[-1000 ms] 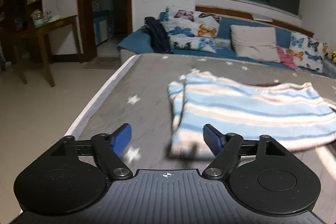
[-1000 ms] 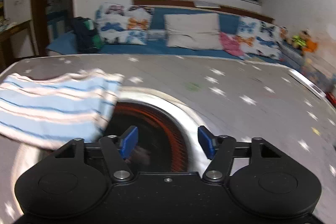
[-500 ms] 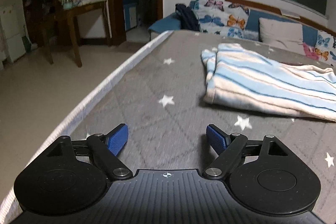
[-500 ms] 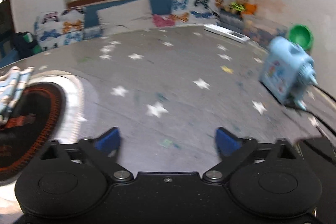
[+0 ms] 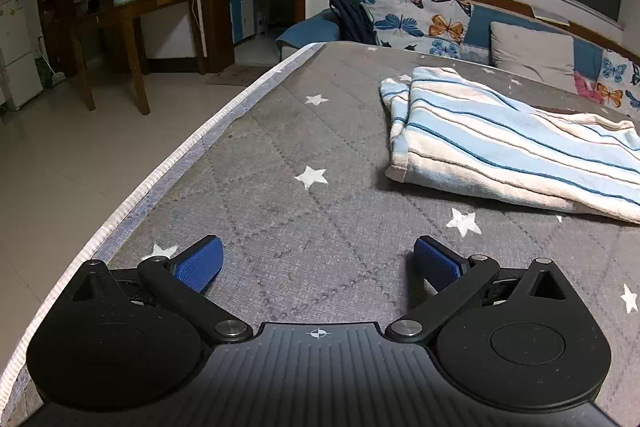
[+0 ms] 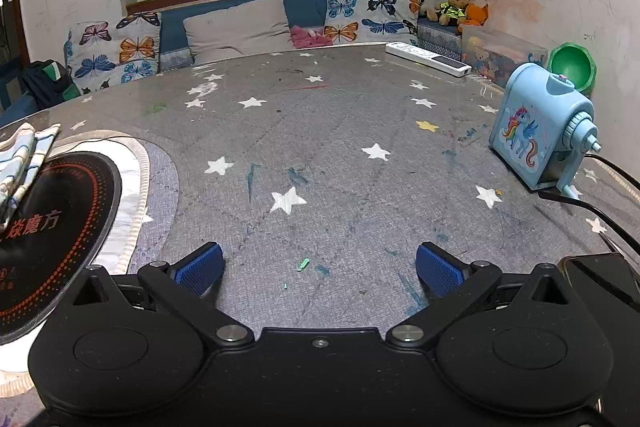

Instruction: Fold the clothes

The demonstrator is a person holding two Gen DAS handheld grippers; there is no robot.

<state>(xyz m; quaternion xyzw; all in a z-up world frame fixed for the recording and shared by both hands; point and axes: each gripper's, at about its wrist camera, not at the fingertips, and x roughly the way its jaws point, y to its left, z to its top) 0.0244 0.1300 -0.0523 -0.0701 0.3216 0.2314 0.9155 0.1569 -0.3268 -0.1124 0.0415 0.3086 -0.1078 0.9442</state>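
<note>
A folded blue-and-white striped garment [image 5: 508,143] lies on the grey star-patterned table [image 5: 304,211], ahead and to the right of my left gripper [image 5: 318,263]. That gripper is open and empty, low over the table near its left edge, well short of the garment. In the right wrist view only a corner of the garment [image 6: 20,155] shows at the far left, resting partly on a black round cooktop [image 6: 52,227]. My right gripper [image 6: 318,265] is open and empty over bare table, to the right of the garment.
A blue unicorn pencil sharpener [image 6: 540,131] with a black cable [image 6: 600,215] stands at the right. A white power strip [image 6: 428,59] lies far back. A sofa with butterfly cushions [image 6: 240,31] runs behind the table. The table's left edge [image 5: 172,163] drops to the floor.
Both grippers have pulled back from the garment and opened wider. The left has drawn back toward the table's left edge. The right has swung right, away from the cooktop, toward the sharpener.
</note>
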